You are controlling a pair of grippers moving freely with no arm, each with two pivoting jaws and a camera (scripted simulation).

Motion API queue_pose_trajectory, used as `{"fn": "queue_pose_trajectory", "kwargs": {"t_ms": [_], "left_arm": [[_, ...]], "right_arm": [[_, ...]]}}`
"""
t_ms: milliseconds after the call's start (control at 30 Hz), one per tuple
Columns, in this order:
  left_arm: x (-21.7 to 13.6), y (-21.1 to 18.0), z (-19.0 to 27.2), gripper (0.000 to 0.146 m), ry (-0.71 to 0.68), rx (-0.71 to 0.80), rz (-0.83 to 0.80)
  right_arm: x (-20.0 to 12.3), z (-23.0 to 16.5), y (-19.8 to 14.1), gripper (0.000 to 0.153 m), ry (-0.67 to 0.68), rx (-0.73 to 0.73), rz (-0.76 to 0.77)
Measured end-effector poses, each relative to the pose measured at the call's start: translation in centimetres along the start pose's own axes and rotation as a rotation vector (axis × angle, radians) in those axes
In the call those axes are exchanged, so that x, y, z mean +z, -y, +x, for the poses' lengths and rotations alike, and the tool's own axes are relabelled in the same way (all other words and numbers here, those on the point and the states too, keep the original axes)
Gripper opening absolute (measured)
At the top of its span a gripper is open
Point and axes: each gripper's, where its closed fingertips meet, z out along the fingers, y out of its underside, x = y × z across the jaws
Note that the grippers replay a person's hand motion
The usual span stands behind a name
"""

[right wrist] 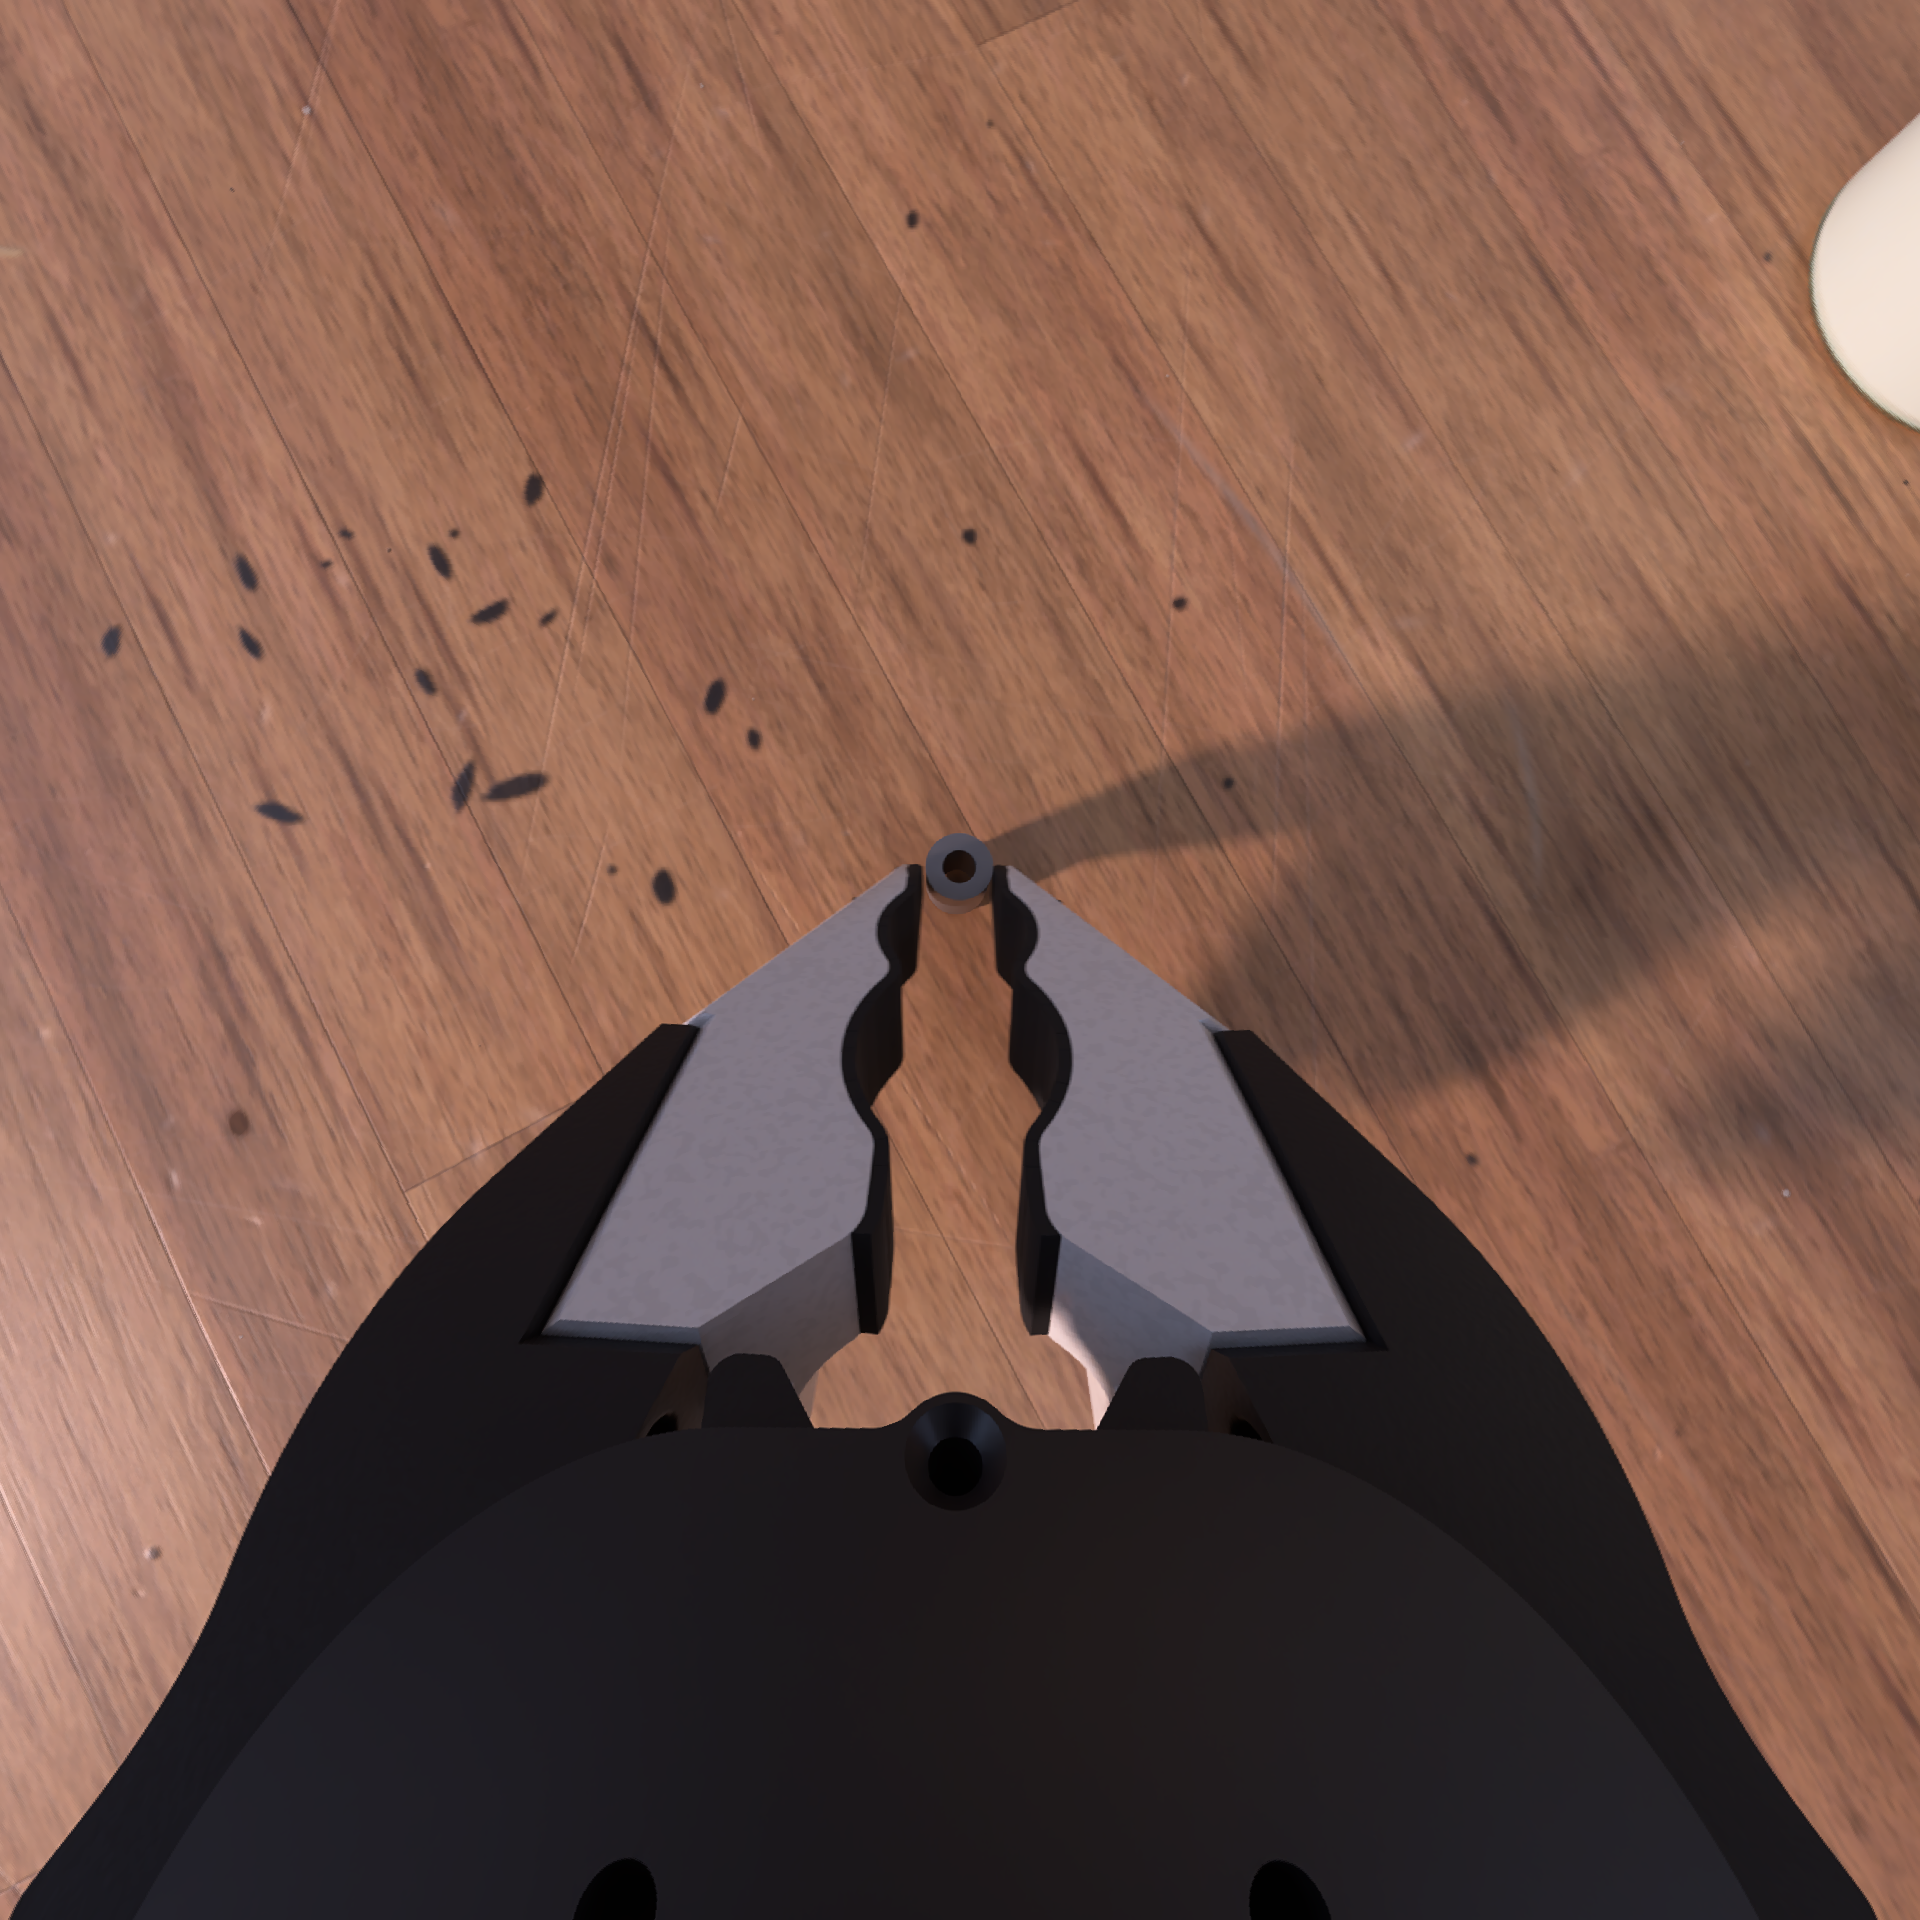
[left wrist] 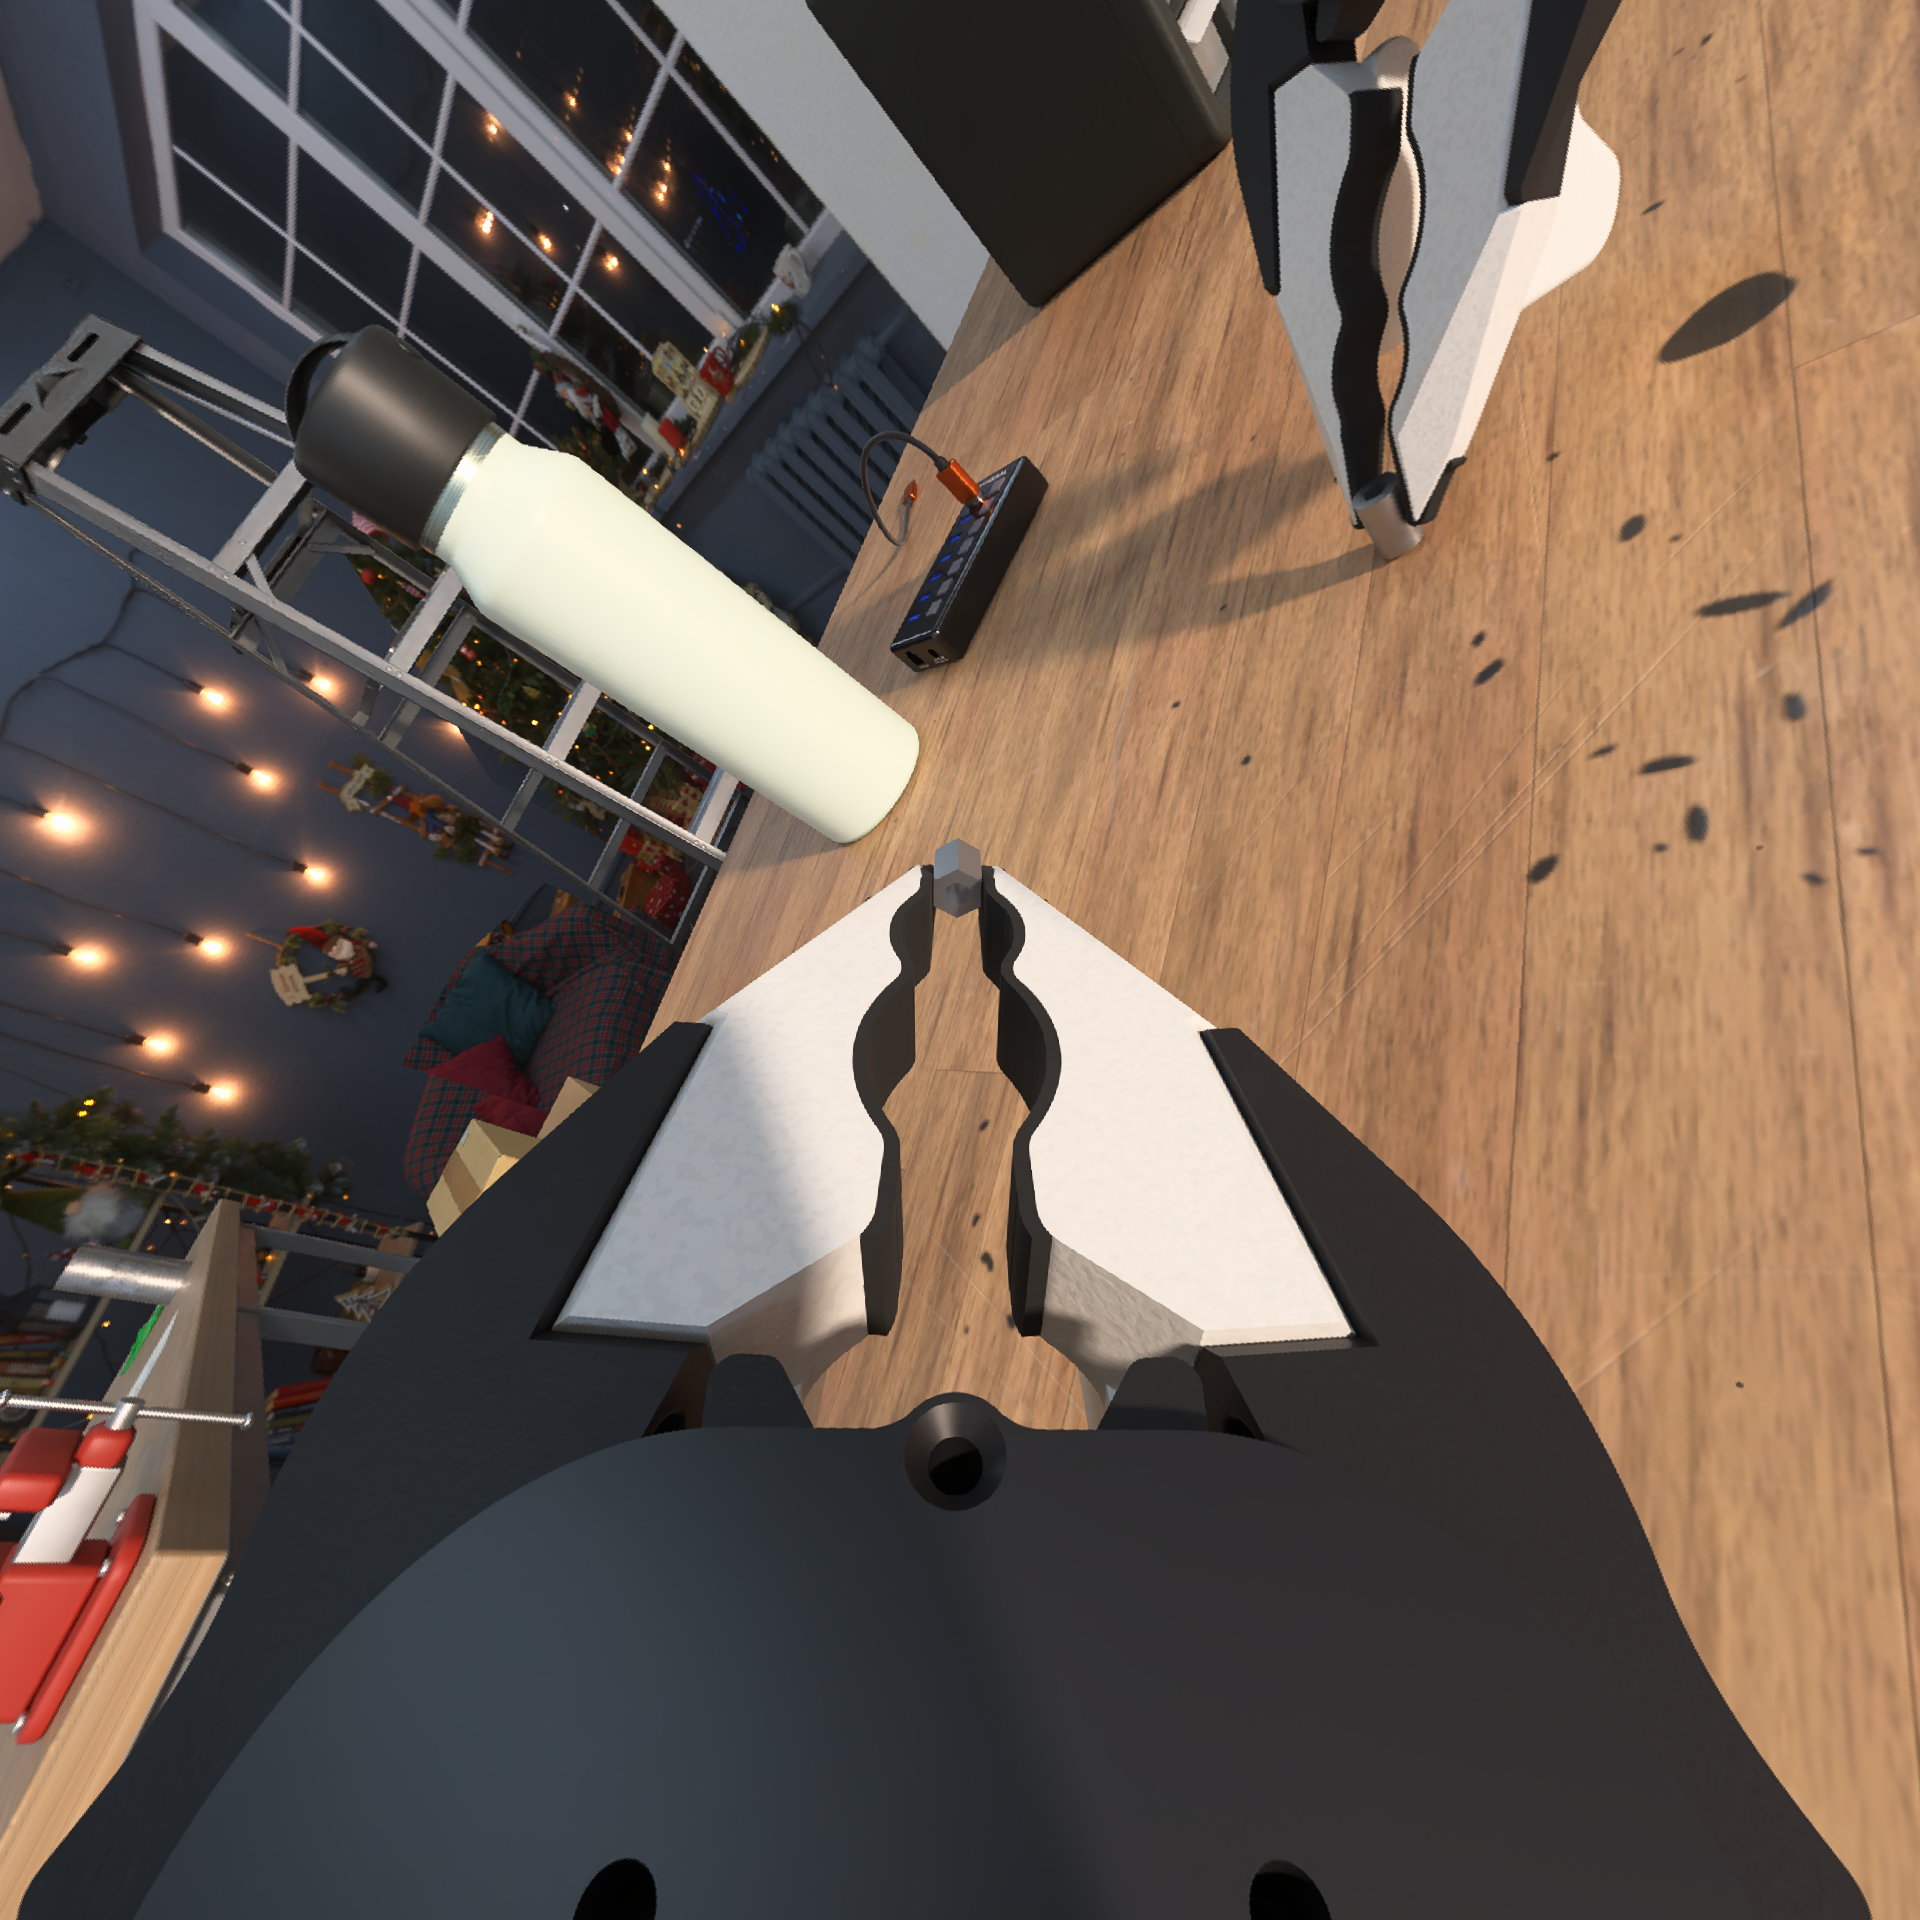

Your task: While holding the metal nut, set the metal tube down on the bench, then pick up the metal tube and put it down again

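Observation:
My left gripper [left wrist: 956, 896] is shut on a small grey metal nut [left wrist: 956, 868], which sticks out past its fingertips just above the wooden bench [left wrist: 1351, 935]. My right gripper shows at the top right of the left wrist view [left wrist: 1387, 504], pointing down, with its fingertips closed on the short metal tube [left wrist: 1392, 525]. The tube's lower end is at the bench surface. In the right wrist view the tube [right wrist: 958, 864] appears end-on as a small ring between the tips of my right gripper [right wrist: 958, 891].
A white bottle with a black cap [left wrist: 644, 613] stands near the bench's left edge, close to the nut; its base also shows in the right wrist view [right wrist: 1870, 301]. A black USB hub [left wrist: 971, 561] and a black box [left wrist: 1039, 125] lie farther back.

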Motion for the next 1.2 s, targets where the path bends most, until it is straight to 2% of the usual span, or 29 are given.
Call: {"fn": "queue_pose_trajectory", "kwargs": {"t_ms": [100, 133, 533, 600, 667, 733, 800, 933, 1200], "left_arm": [[0.0, 0.0, 0.0, 0.008, 0.000, 0.000, -0.001], [0.0, 0.0, 0.0, 0.008, 0.000, 0.000, -0.001], [-0.1, 0.3, 0.3, 0.008, -0.024, -0.032, 0.015], [-0.1, 0.8, 0.4, 0.008, -0.036, -0.061, 0.037], [-0.2, 1.2, 0.5, 0.008, -0.057, -0.106, 0.062], [-0.1, 1.6, 0.7, 0.008, -0.075, -0.144, 0.080], [-0.1, 1.7, 0.8, 0.008, -0.086, -0.164, 0.092], [-0.1, 1.9, 0.8, 0.008, -0.086, -0.171, 0.100], [-0.2, 2.0, 0.4, 0.008, -0.076, -0.174, 0.111]], "right_arm": [[0.3, -0.1, -0.1, 0.032, 0.006, -0.019, -0.025], [0.4, -0.2, -0.1, 0.033, 0.012, -0.017, -0.027], [0.6, -0.2, 0.1, 0.029, 0.027, -0.030, -0.063], [0.5, -0.5, 1.5, 0.028, 0.041, -0.009, 0.017], [-0.6, -1.0, 5.6, 0.028, 0.063, 0.025, 0.233], [-2.4, -2.4, 10.8, 0.026, 0.151, 0.068, 0.517], [-2.9, -3.4, 14.2, 0.021, 0.188, 0.098, 0.684], [-1.6, -5.2, 16.6, 0.012, 0.345, 0.202, 0.766], [-0.7, -4.9, 16.3, 0.008, 0.372, 0.257, 0.745]]}}
